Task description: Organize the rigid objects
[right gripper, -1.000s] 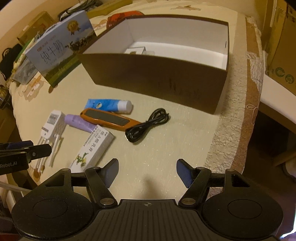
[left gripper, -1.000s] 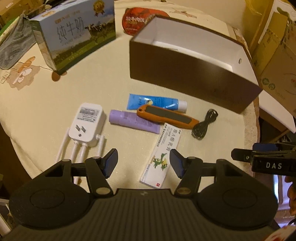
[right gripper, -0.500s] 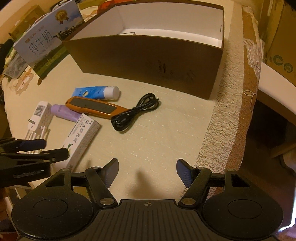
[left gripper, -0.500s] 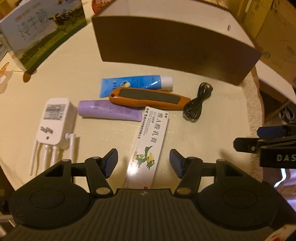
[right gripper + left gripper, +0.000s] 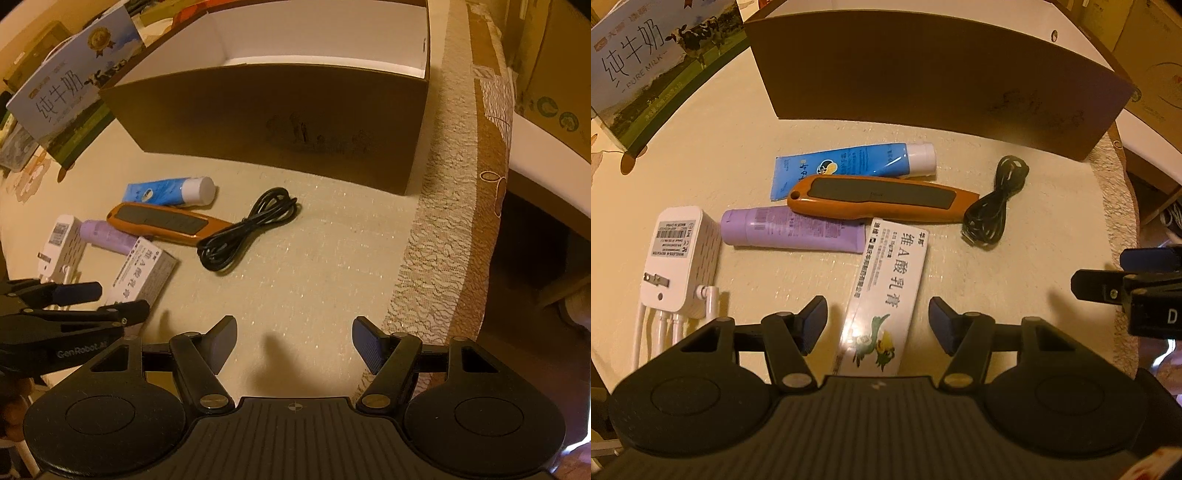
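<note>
On the cream tablecloth lie a white medicine carton (image 5: 890, 284), an orange utility knife (image 5: 882, 199), a blue tube (image 5: 849, 166), a purple tube (image 5: 794, 230), a white plug-in router (image 5: 677, 262) and a coiled black cable (image 5: 995, 206). Behind them stands an open brown box (image 5: 938, 77) with a white inside (image 5: 317, 40). My left gripper (image 5: 878, 323) is open, its fingers astride the near end of the carton without touching it. My right gripper (image 5: 294, 341) is open and empty over bare cloth, in front of the cable (image 5: 247, 227).
A milk carton box (image 5: 646, 55) stands at the back left. The table edge with its lace trim (image 5: 443, 229) runs down the right side, with cardboard boxes (image 5: 554, 74) beyond it. The left gripper also shows in the right wrist view (image 5: 74, 302).
Both grippers have moved lower and closer to the table. The left one has come forward over the medicine carton's near end. No object has moved.
</note>
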`<state>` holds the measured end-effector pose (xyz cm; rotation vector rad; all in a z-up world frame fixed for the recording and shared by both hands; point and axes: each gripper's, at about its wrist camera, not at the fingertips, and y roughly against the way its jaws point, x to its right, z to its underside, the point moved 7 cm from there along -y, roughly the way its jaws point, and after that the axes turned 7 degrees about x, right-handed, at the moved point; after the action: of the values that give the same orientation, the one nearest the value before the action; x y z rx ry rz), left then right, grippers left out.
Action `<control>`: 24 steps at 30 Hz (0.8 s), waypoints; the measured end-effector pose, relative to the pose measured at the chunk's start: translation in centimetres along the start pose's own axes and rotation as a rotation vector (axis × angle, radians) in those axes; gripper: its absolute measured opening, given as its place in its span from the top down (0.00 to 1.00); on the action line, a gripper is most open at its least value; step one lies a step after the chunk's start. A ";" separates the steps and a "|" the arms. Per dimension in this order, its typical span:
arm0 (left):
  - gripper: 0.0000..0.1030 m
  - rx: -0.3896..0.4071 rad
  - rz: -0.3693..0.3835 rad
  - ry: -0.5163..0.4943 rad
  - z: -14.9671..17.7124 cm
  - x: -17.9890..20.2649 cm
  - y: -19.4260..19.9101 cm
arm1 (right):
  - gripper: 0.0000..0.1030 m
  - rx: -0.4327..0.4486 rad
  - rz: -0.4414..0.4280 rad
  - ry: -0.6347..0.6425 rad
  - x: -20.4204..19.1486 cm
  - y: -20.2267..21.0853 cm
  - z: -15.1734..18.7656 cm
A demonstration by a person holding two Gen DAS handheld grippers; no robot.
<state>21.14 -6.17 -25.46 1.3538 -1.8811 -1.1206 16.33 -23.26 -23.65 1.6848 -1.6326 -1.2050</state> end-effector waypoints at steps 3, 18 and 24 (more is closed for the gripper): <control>0.47 0.000 0.001 -0.003 -0.1 0.3 -0.4 | 0.36 0.006 -0.003 -0.004 0.0 -0.2 -0.3; 0.67 0.046 -0.015 0.041 0.2 -0.4 1.0 | 0.36 0.031 -0.041 0.016 -1.7 -1.2 -1.2; 0.67 0.051 -0.060 0.111 0.4 -2.5 1.8 | 0.36 0.038 -0.059 0.039 -3.2 -2.6 -1.8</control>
<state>20.75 -3.39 -24.01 1.4792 -1.8114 -1.0112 19.56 -20.15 -24.19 1.7800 -1.6021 -1.1690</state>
